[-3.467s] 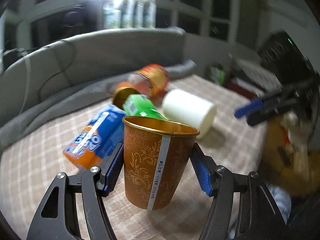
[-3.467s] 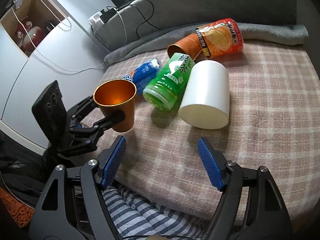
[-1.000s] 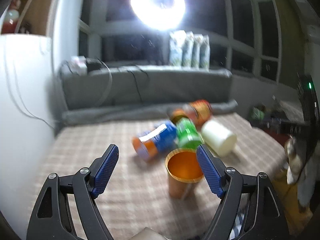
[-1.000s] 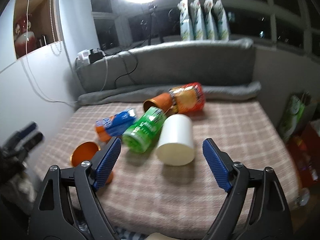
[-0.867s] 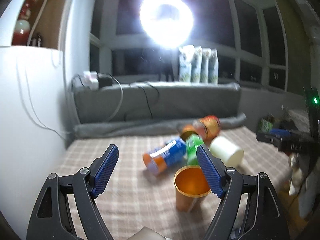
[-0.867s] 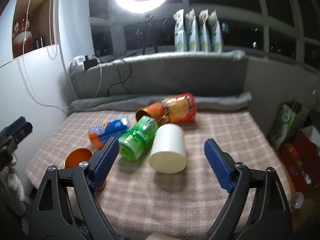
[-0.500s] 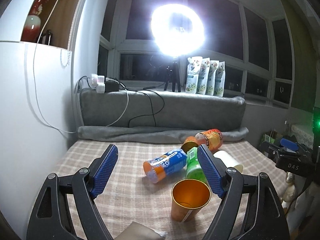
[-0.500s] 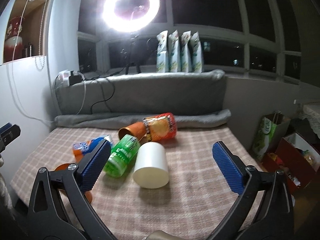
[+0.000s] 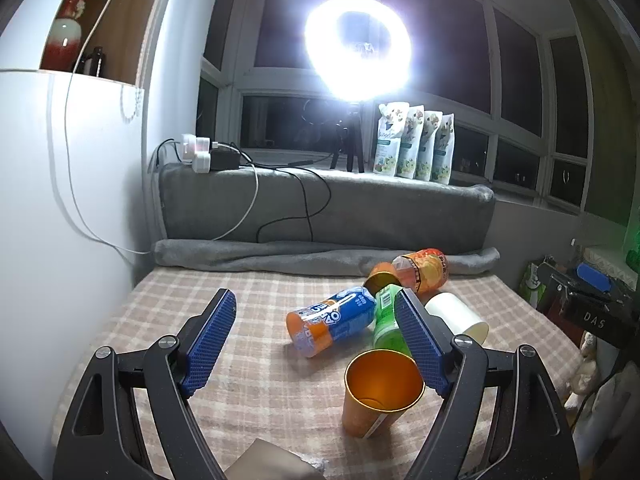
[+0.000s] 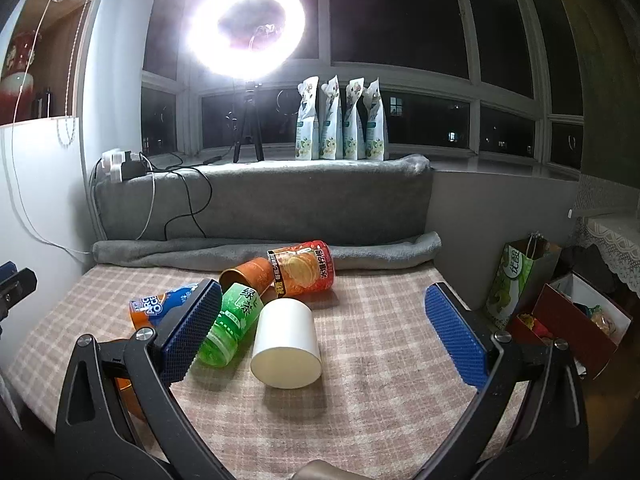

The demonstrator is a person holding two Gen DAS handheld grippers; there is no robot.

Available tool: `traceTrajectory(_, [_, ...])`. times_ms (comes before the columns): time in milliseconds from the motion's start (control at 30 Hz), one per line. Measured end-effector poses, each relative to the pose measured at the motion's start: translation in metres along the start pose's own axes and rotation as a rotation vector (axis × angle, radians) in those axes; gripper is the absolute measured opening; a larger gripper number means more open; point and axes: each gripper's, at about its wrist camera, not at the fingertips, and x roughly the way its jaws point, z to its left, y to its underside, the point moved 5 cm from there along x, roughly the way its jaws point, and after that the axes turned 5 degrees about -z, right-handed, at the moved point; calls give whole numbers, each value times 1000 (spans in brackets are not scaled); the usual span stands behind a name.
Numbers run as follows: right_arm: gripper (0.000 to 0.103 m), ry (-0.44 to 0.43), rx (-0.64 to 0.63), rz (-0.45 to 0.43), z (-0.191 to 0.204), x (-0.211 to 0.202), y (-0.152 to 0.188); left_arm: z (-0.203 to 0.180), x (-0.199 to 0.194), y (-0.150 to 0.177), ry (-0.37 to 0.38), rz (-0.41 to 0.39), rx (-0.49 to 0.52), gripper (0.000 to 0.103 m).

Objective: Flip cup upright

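Observation:
An orange-gold paper cup [image 9: 380, 396] stands upright, mouth up, on the checked cloth near the front edge. In the right wrist view only a sliver of it [image 10: 127, 394] shows behind the left finger. My left gripper [image 9: 318, 340] is open and empty, drawn back above and behind the cup. My right gripper [image 10: 322, 326] is open and empty, well back from the table. A second orange cup [image 10: 244, 276] lies on its side in the pile, and a white cup [image 10: 286, 342] lies on its side in front of it.
A blue-orange canister [image 9: 334, 322], a green tea canister [image 10: 230, 322] and an orange chip canister [image 10: 302, 268] lie on the checked table [image 10: 384, 360]. A grey cushion [image 10: 280, 204] with cables backs it. A ring light [image 10: 246, 20] glares. Bags and boxes [image 10: 560, 312] stand at right.
The left gripper let go of the orange cup, which now stands upright. Both grippers have pulled back and up from the table, so the view widened.

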Motion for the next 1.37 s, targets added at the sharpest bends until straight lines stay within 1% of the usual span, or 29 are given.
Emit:
traceTrajectory(767, [103,-6,9,-3,-1,0,-2,3,3,2,-7,12,-4,82])
traceTrajectory(1233, [103,-11,13,3,0,3,-1,1,5,3,5,24,-2,82])
traceTrajectory(1367, [103,-10,13,4,0,3,-1,1,3,3,-4,5,6,82])
